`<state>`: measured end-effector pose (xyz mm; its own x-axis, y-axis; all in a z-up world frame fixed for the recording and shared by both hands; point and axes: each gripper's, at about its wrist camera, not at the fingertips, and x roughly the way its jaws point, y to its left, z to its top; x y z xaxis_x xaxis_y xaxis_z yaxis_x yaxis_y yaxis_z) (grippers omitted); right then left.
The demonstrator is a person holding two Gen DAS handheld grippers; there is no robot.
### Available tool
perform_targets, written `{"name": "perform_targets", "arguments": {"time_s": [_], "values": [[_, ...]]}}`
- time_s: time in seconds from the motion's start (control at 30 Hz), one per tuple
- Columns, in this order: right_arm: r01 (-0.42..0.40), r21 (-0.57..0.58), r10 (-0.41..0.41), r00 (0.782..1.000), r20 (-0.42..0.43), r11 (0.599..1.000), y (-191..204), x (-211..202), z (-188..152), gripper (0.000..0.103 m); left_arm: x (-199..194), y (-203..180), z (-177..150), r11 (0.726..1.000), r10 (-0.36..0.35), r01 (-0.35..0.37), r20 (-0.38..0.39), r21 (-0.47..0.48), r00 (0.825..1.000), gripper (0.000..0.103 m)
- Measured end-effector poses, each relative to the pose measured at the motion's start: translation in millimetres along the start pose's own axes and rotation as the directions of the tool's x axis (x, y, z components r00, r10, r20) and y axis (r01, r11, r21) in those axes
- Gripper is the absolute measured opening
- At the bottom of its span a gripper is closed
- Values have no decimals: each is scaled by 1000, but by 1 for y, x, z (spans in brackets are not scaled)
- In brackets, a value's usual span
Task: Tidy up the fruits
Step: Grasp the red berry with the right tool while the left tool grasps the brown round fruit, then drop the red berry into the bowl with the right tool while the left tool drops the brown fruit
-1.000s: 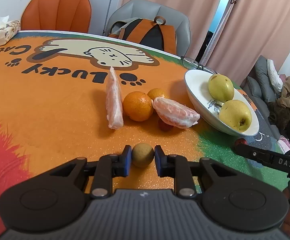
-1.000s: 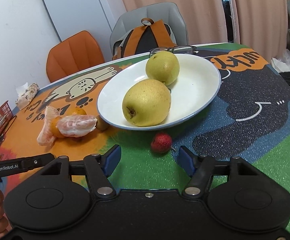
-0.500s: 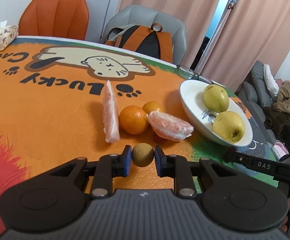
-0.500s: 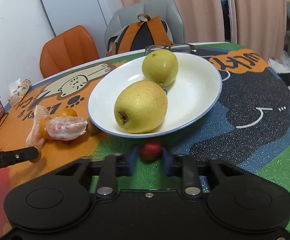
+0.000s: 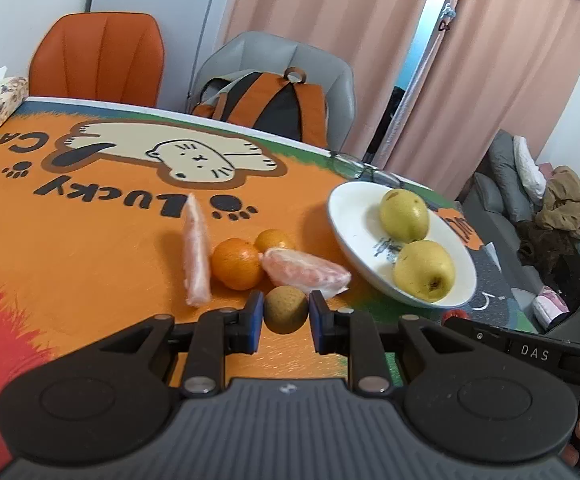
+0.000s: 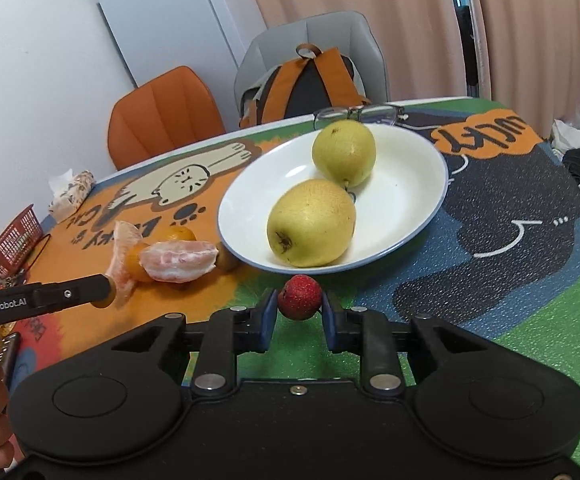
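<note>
Only in right view: red basket (image 6: 12,242)

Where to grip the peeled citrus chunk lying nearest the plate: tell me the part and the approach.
Take the peeled citrus chunk across its short width at the thick middle, coming down from above and slightly from the near side. It lies flat and long, tapering at both ends, with an orange close on one side and the plate on the other, so the ends are crowded. Grip gently; the flesh looks soft.
</note>
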<state>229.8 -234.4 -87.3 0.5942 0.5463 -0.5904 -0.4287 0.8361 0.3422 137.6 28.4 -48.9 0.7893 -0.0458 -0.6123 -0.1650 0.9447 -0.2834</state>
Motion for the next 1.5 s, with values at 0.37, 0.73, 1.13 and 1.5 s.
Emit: {"name": "perform_targets", "arguments": {"time_s": [0.37, 0.73, 1.13, 1.5], "values": [[7, 9, -8, 999, 44, 1000, -6, -17, 10, 25, 2, -24, 11, 999, -41, 41, 20, 33, 999, 23], [7, 8, -8, 997, 73, 1000, -11, -23, 21, 25, 14, -43, 23, 996, -73, 71, 25, 59, 997, 23], [16, 23, -18, 997, 80, 1000, -21, -13, 30, 25, 39, -56, 36, 993, -97, 96, 10, 65, 995, 23], [26, 41, -29, 997, 72, 999, -35, 1, 38, 25, 68, -71, 41, 987, -140, 141, -24, 70, 990, 23]]}}
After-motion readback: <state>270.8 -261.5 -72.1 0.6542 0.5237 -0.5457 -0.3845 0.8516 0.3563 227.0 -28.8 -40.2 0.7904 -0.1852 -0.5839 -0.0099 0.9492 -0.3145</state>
